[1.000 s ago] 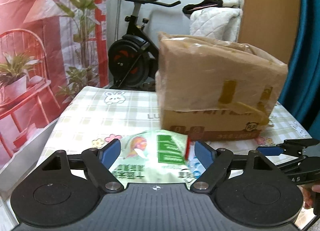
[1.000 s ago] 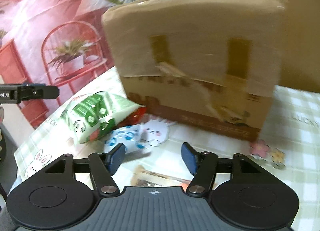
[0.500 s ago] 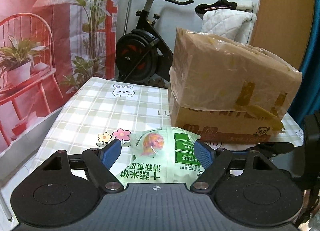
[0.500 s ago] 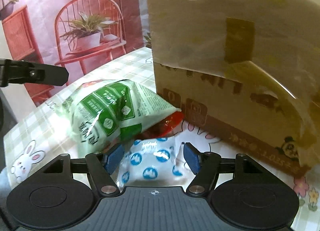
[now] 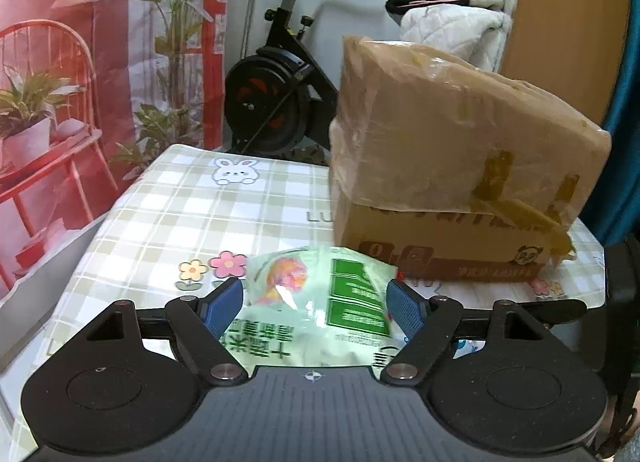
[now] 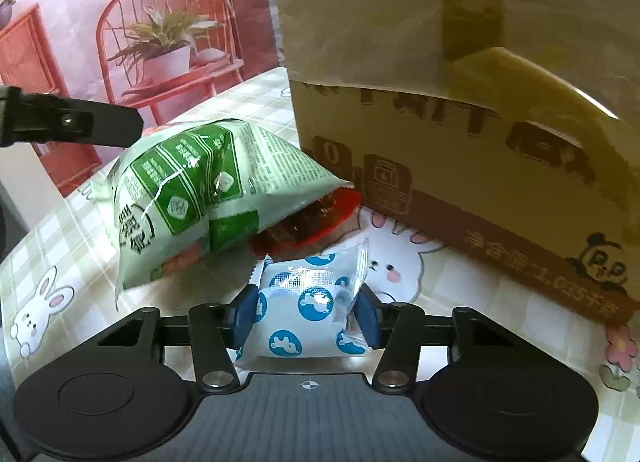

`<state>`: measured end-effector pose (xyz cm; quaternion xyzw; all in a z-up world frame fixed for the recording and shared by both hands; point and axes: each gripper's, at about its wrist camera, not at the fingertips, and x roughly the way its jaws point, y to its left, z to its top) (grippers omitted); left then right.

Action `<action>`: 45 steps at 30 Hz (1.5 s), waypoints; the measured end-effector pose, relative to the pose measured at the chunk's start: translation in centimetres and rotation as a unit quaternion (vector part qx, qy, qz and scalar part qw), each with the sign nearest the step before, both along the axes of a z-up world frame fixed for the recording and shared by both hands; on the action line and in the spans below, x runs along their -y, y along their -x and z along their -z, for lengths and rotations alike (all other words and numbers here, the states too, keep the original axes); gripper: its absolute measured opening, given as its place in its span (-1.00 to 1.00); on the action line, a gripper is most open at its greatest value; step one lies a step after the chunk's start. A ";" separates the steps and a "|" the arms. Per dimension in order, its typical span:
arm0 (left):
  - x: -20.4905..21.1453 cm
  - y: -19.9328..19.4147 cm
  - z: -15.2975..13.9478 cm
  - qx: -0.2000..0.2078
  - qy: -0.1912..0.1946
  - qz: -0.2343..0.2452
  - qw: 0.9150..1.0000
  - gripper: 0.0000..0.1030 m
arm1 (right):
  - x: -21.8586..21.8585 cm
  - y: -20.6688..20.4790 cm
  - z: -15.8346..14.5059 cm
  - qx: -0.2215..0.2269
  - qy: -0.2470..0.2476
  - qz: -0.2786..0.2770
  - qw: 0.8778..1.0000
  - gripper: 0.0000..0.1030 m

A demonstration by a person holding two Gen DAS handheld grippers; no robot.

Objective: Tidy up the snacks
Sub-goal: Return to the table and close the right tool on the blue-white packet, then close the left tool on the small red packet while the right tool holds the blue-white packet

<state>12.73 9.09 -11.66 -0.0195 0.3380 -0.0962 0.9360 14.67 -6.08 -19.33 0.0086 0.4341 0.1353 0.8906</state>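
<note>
A pale green snack bag [image 5: 316, 302] lies on the checked tablecloth between the fingers of my left gripper [image 5: 316, 304], which is open around it. In the right wrist view the same green bag [image 6: 200, 190] rests on a red packet [image 6: 316, 222]. My right gripper [image 6: 306, 318] has its blue pads against both sides of a white packet with blue dots [image 6: 308, 310]. One left finger [image 6: 80, 126] shows at the left of that view.
A large taped cardboard box [image 5: 452, 178] stands on the table just behind the snacks, also close in the right wrist view [image 6: 460, 102]. An exercise bike [image 5: 280, 102] and a red printed backdrop [image 5: 80, 62] stand beyond the table's far edge.
My right gripper has moved forward and closed in on the blue-dotted packet. My left gripper has shifted slightly around the green bag and stays open.
</note>
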 end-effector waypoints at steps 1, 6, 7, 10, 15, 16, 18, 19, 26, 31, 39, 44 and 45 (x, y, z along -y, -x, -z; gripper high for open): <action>0.1 0.1 -0.1 0.002 0.003 0.007 1.000 0.30 | 0.2 0.4 -0.1 0.002 0.001 0.002 1.000 -0.12; 1.9 0.5 -0.6 0.009 0.024 0.060 0.998 -0.20 | 2.3 1.5 -0.4 0.013 -0.003 0.045 0.999 -0.16; 2.6 0.6 -0.6 0.007 0.026 0.074 0.997 -0.31 | 2.8 1.6 -0.5 0.015 -0.004 0.053 0.998 -0.18; 4.3 0.3 0.0 -0.008 0.033 0.106 0.994 -0.31 | 4.3 2.2 -0.6 0.021 -0.014 0.072 0.997 -0.19; 6.7 -1.8 3.6 -0.082 0.043 0.136 0.986 -0.30 | 5.6 2.8 -0.5 0.027 -0.024 0.093 0.995 -0.20; 6.9 -2.1 4.2 -0.084 0.031 0.127 0.988 -0.30 | 5.7 2.9 -0.4 0.027 -0.025 0.094 0.995 -0.20; 6.9 -2.5 4.8 -0.075 0.012 0.108 0.991 -0.30 | 5.9 3.1 -0.4 0.027 -0.026 0.094 0.995 -0.20; 6.8 -2.8 4.9 -0.069 0.006 0.098 0.993 -0.30 | 5.9 3.2 -0.4 0.028 -0.026 0.094 0.995 -0.20; 5.6 -4.5 5.6 -0.060 -0.029 0.079 0.995 -0.20 | 6.3 3.1 -0.1 0.027 -0.036 0.101 0.994 -0.20; 4.7 -5.4 5.7 -0.049 -0.047 0.040 0.997 -0.10 | 6.4 3.2 0.1 0.024 -0.040 0.103 0.994 -0.19; 5.8 -6.3 6.5 -0.027 -0.045 0.046 0.998 0.24 | 6.2 3.4 0.1 0.023 -0.042 0.106 0.993 -0.19; 6.7 -6.8 7.7 -0.034 -0.036 0.085 0.995 0.50 | 6.2 3.7 0.0 0.022 -0.045 0.108 0.993 -0.19; 6.8 -7.0 8.0 -0.034 -0.041 0.083 0.995 0.53 | 6.2 3.6 0.0 0.022 -0.045 0.108 0.993 -0.20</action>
